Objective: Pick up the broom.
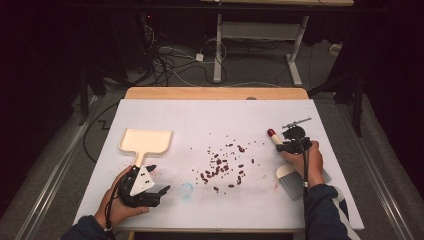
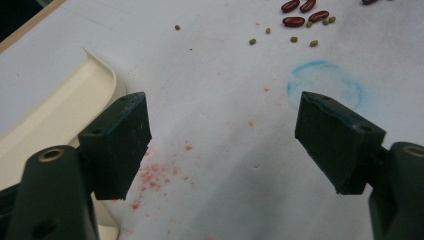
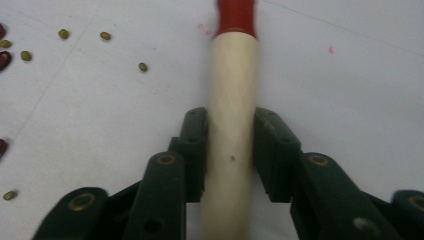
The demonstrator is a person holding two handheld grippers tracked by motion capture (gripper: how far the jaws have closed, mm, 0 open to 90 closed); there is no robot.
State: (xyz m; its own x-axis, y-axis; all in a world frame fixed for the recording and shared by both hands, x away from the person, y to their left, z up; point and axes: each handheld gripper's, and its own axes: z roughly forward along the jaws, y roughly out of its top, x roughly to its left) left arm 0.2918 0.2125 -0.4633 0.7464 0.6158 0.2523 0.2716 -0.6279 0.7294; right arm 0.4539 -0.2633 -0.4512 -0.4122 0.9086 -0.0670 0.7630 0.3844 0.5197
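Observation:
A cream dustpan [image 1: 146,140] lies flat at the left of the white sheet, its handle toward me. My left gripper [image 1: 159,178] stands open just right of that handle, nothing between its jaws; in the left gripper view the left gripper [image 2: 222,135] spans bare sheet, with the dustpan [image 2: 55,115] beside the left jaw. At the right lies a brush [image 1: 289,179] with grey bristles near me and a red-tipped handle. My right gripper [image 1: 292,145] is shut on that pale handle [image 3: 234,80]. Red and green beans [image 1: 222,165] are scattered between the two tools.
The white sheet [image 1: 240,120] covers a wooden table [image 1: 215,93]. A faint blue ring mark [image 2: 325,82] and red specks stain the sheet by my left gripper. Beyond the far edge are floor cables [image 1: 170,60] and white desk legs [image 1: 218,50].

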